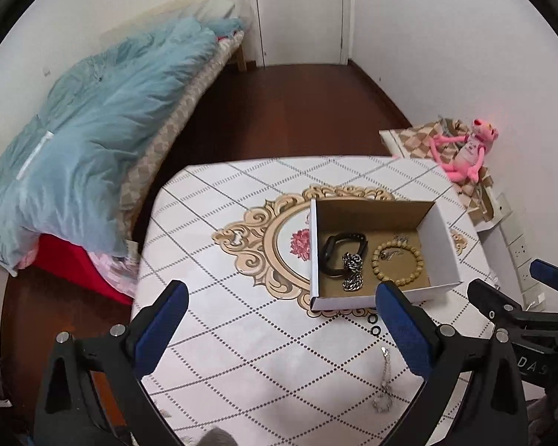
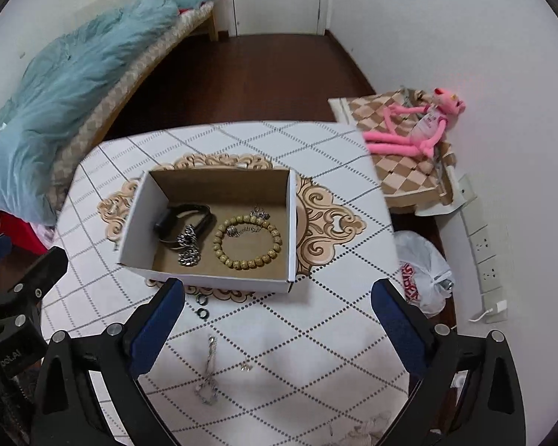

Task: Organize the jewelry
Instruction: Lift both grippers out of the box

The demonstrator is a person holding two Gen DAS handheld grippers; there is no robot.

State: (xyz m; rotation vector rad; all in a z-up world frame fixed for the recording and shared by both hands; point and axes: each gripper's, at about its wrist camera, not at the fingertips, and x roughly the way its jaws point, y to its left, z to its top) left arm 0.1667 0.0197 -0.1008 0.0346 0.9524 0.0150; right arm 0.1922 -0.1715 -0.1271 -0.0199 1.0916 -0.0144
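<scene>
Cardboard box (image 2: 219, 200) sits mid-worktop on the ornate medallion of the patterned cloth, open top. Inside, per both views: black band (image 2: 184, 219) at the left, chunky silver chain (image 2: 189, 249) lying partly over it, wooden bead bracelet (image 2: 247, 239) to the right w/ a small silver piece (image 2: 241, 230) inside its loop. So roughly 4 items look stowed; task seems past halfway, judging by what's left outside.

Still out on the worktop (image 2: 334, 316), nearer the cameras than the box: two small black rings (image 2: 203, 306) just beside the box's near wall, a thin silver chain (image 2: 209, 371) stretched toward the near edge, and a tiny silver bit (image 2: 246, 366) beside it. Those prob. go in next.

Left hand-held gripper (image 1: 282, 330): jaws spread wide, nothing between them, over the bare cloth. Right hand-held gripper (image 2: 279, 330): also wide apart and empty, thin chain lying below the gap, not touched.

Hard to tell: what the small silver pieces are (pendant? earring?), too small. A second silver bit (image 2: 258, 213) at the box's back, by the beads, unclear too. Near worktop edge is cut off by gripper bodies, so more items could sit there. Fisheye bends the edges.
</scene>
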